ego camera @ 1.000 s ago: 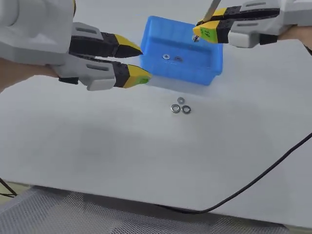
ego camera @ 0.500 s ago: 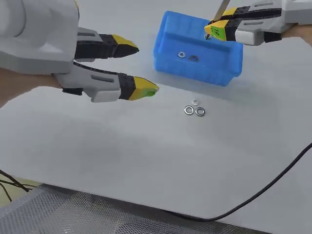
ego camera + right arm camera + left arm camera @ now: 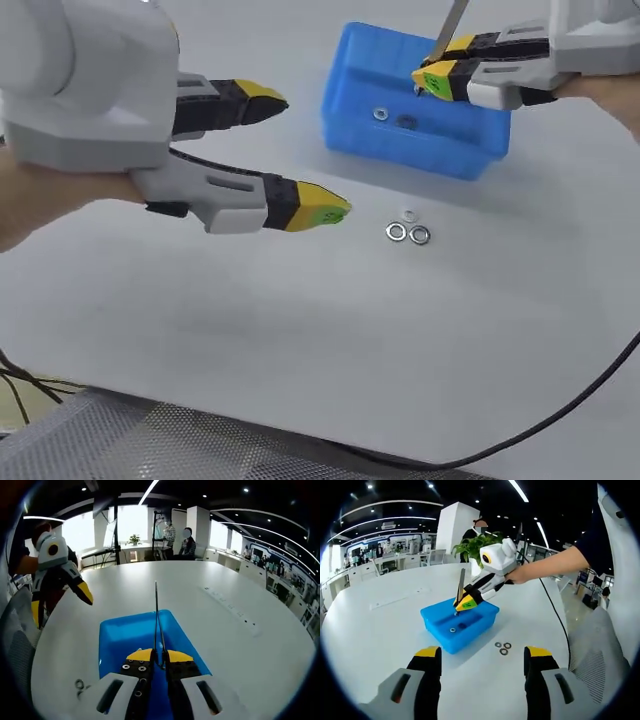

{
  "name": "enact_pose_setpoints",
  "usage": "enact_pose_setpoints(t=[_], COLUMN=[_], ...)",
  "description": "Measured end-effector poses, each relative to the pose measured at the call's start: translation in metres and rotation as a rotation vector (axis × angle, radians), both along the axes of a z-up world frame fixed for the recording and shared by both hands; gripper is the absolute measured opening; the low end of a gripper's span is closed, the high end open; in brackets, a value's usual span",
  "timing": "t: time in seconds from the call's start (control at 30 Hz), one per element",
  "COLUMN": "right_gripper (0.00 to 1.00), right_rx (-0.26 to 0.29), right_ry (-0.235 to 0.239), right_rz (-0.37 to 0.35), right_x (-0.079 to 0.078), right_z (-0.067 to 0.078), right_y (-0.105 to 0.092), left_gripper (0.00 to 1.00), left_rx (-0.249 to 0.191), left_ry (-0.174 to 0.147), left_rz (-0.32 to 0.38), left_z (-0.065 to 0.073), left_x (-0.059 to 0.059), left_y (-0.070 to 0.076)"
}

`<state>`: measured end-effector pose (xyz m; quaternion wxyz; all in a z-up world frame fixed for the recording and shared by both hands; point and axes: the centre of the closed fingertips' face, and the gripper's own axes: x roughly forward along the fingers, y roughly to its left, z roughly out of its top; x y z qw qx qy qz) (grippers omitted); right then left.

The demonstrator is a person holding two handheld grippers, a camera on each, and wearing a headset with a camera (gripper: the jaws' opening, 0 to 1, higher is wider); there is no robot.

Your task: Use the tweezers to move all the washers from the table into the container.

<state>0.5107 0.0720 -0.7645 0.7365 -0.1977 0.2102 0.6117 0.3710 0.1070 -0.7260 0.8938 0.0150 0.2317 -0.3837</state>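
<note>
Three washers: on counter, 6 o'clock of container.
Right gripper: jaws clamped on tweezers, over container.
Left gripper: jaws wide apart, empty.

The head view looks down on the white surface, with the blue container at 1 o'clock. Both gripper views share that container: left from farther, right close above.

You face three washers loose on the table; two more in the single blue container; one pair of tweezers; two tools in your hands, left hand-held gripper and right hand-held gripper.
</note>
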Motion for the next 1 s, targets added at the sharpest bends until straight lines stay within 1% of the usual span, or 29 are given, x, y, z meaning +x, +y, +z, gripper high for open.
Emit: enact_pose_setpoints(t=[0.03, 0.07, 0.1, 0.2, 0.27, 0.37, 0.43, 0.53, 0.57, 0.67, 0.77, 0.83, 0.9, 1.0], right_gripper=[0.09, 0.09, 0.1, 0.1, 0.1, 0.1, 0.1, 0.1, 0.1, 0.1, 0.1, 0.1, 0.1, 0.1], right_rx=[-0.005, -0.008, -0.009, -0.009, -0.008, -0.019, -0.014, -0.023, -0.012, -0.013, -0.012, -0.012, -0.016, -0.02], right_ry=[0.001, -0.002, 0.0, 0.001, 0.009, -0.004, 0.008, 0.004, -0.001, 0.003, 0.0, -0.003, -0.008, -0.013], right_rz=[0.001, 0.002, 0.002, -0.004, -0.007, -0.003, -0.008, -0.004, -0.004, -0.007, -0.004, -0.003, -0.002, 0.002], right_x=[0.0, 0.0, -0.001, -0.001, -0.002, -0.003, -0.004, -0.006, -0.008, -0.007, -0.008, -0.008, -0.012, -0.014], right_z=[-0.003, -0.002, -0.001, -0.005, -0.006, -0.009, -0.01, -0.013, -0.011, -0.012, -0.012, -0.012, -0.01, -0.009], right_y=[0.001, 0.002, 0.003, 0.004, 0.004, 0.003, 0.003, 0.002, 0.002, 0.001, 0.001, 0.0, 0.001, 0.0], left_gripper=[0.72, 0.73, 0.73, 0.74, 0.74, 0.74, 0.74, 0.74, 0.74, 0.73, 0.73, 0.74, 0.74, 0.74], left_rx=[-0.005, -0.015, -0.021, -0.038, -0.038, -0.032, -0.03, -0.021, -0.02, -0.019, -0.016, -0.019, -0.023, -0.037], left_ry=[0.003, 0.006, 0.007, 0.008, 0.008, 0.011, 0.015, 0.019, 0.02, 0.023, 0.022, 0.017, 0.009, -0.013], left_rz=[0.003, 0.01, 0.014, 0.025, 0.026, 0.027, 0.021, 0.013, 0.012, 0.007, 0.002, -0.001, -0.002, -0.011], left_z=[0.0, 0.0, 0.001, 0.004, 0.004, 0.003, 0.003, 0.001, 0.001, 0.001, 0.001, 0.004, 0.007, 0.014], left_x=[0.0, 0.001, 0.001, 0.002, 0.002, 0.002, 0.001, -0.001, -0.001, -0.003, -0.003, 0.0, 0.004, 0.015], left_y=[0.001, 0.002, 0.002, 0.0, 0.001, 0.001, 0.0, -0.002, -0.002, -0.004, -0.004, -0.005, -0.006, -0.009])
